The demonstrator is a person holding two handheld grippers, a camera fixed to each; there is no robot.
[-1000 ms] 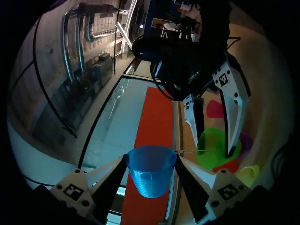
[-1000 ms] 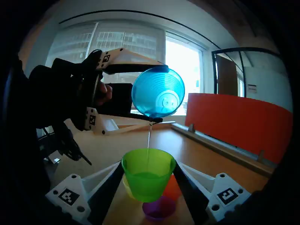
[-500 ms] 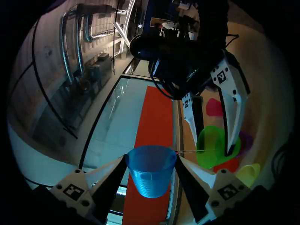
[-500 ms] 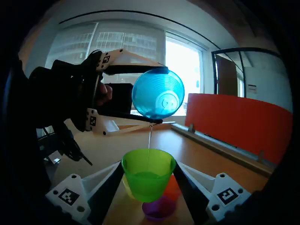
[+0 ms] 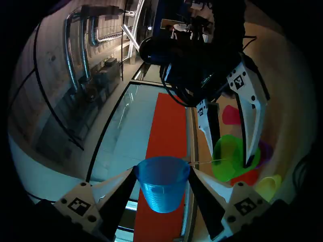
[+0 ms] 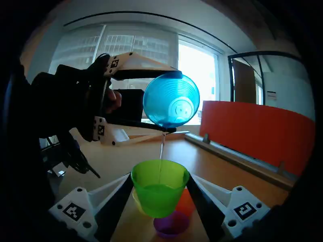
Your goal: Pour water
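Observation:
My left gripper point(image 5: 161, 183) is shut on a blue plastic cup point(image 5: 162, 183), tipped on its side. In the right gripper view the same blue cup point(image 6: 171, 100) hangs above and a thin stream of water point(image 6: 161, 155) falls from its rim. The stream lands in a green cup point(image 6: 160, 192) that my right gripper point(image 6: 160, 193) is shut on, with water in its bottom. In the left gripper view the green cup point(image 5: 231, 155) sits between the right gripper's white fingers point(image 5: 253, 121), and a thin thread of water point(image 5: 206, 162) runs to it.
A purple cup point(image 6: 171, 224), a yellow cup point(image 5: 267, 186) and orange and pink ones point(image 5: 231, 115) lie on the wooden table point(image 6: 121, 161) beneath. An orange partition point(image 6: 258, 129) lines the table's far edge. A gloved hand point(image 6: 68, 105) holds the left gripper.
The blue cup has shifted very slightly. Water keeps running into the green cup.

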